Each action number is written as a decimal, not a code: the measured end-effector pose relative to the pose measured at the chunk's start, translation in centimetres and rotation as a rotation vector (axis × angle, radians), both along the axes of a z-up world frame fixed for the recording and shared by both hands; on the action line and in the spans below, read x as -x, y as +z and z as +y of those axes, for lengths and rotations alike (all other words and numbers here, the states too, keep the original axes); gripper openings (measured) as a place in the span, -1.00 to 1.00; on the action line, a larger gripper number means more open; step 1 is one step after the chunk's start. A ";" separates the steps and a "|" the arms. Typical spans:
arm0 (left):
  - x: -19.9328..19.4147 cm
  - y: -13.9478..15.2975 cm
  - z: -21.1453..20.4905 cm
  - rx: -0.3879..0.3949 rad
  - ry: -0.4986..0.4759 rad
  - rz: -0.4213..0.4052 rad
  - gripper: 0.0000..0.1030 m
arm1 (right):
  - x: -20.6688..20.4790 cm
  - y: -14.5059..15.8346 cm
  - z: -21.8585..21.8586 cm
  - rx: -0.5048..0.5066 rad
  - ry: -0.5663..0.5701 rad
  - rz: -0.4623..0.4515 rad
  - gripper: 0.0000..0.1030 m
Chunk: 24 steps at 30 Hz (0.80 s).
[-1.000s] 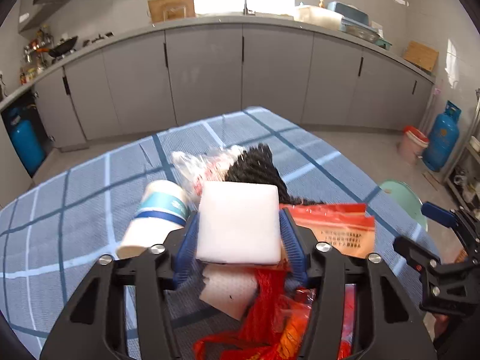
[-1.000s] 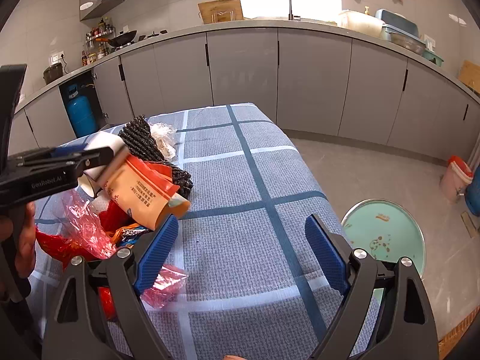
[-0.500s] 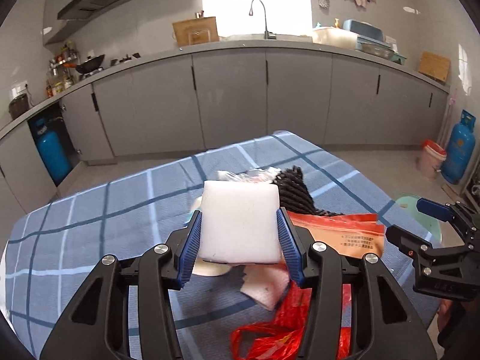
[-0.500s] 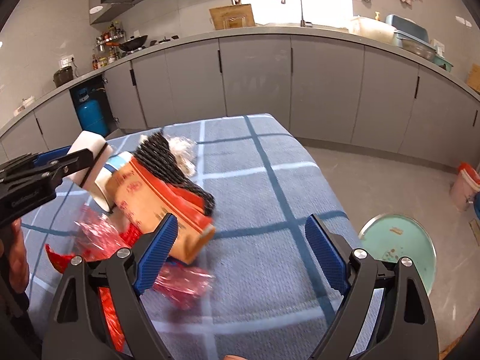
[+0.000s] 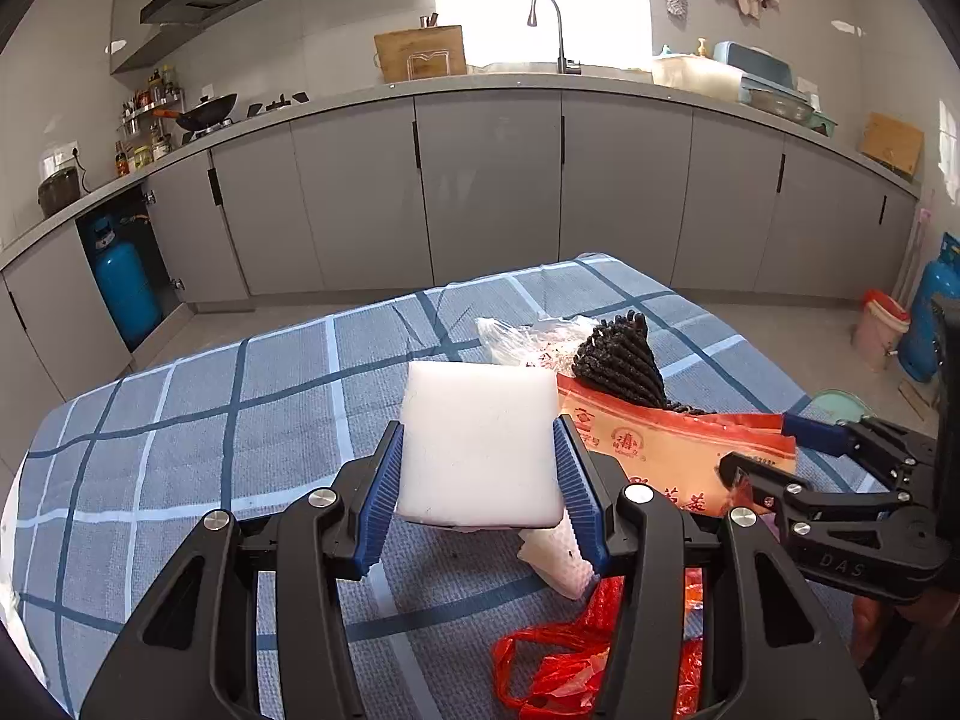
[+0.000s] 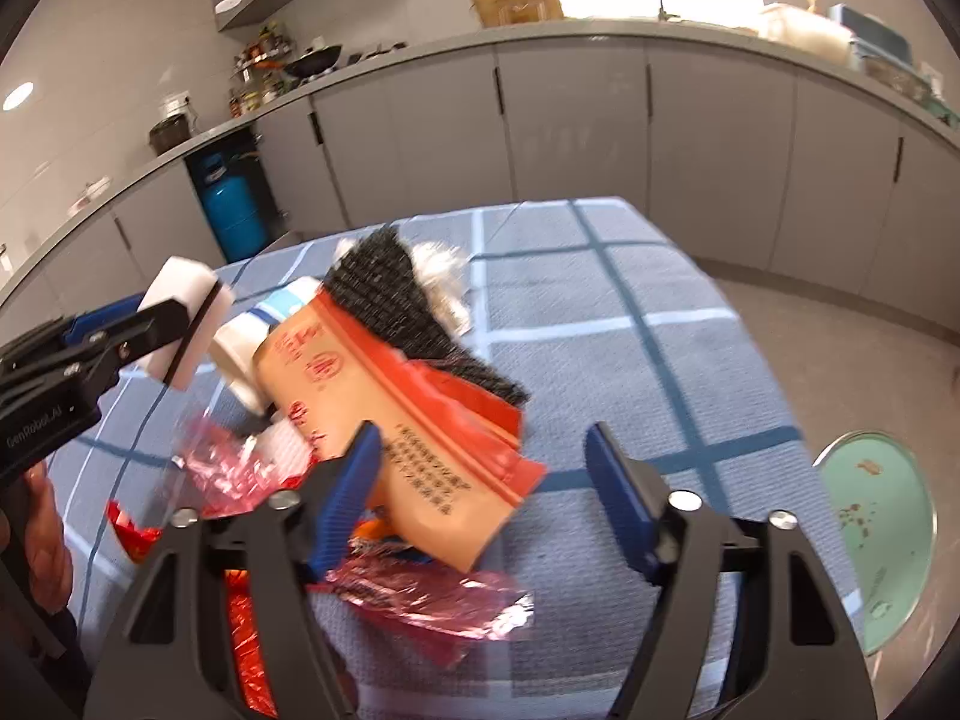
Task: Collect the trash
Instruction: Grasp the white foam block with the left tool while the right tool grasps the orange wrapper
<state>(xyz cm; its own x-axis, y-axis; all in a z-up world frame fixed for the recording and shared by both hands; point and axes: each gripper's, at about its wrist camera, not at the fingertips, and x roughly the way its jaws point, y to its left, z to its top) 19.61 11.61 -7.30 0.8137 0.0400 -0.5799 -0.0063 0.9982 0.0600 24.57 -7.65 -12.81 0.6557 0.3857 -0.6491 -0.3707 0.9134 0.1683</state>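
My left gripper (image 5: 477,468) is shut on a white foam block (image 5: 480,444) and holds it above the table; the block also shows in the right wrist view (image 6: 189,324). My right gripper (image 6: 483,480) is open, its jaws wide apart, with its left finger over an orange snack packet (image 6: 384,420). The packet (image 5: 672,450) lies on a trash pile with a black mesh scrubber (image 6: 408,306), a paper cup (image 6: 252,348), clear plastic wrap (image 5: 528,339), pink wrappers (image 6: 432,600) and red plastic bags (image 5: 564,660).
The table has a blue checked cloth (image 5: 240,420). A green round lid (image 6: 882,534) lies on the floor right of the table. Grey kitchen cabinets (image 5: 480,192) run behind, with blue gas cylinders (image 5: 123,294) on the floor.
My left gripper rose and drew back with the foam block. My right gripper moved left and forward toward the orange packet, still open.
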 end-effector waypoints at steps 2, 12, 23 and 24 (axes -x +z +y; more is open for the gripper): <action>0.1 0.0 0.0 0.000 -0.002 -0.001 -0.03 | 0.3 0.0 0.2 0.008 0.009 -0.006 -0.11; 1.0 0.8 0.0 0.003 0.003 -0.023 -0.03 | 2.5 1.9 0.8 0.038 0.050 -0.106 -0.75; 2.5 3.0 0.5 0.008 0.025 -0.074 -0.03 | 5.8 6.3 0.9 -0.014 0.072 -0.230 -0.91; 2.6 3.1 0.4 0.006 0.025 -0.077 -0.03 | 6.0 6.5 0.9 -0.017 0.074 -0.235 -0.91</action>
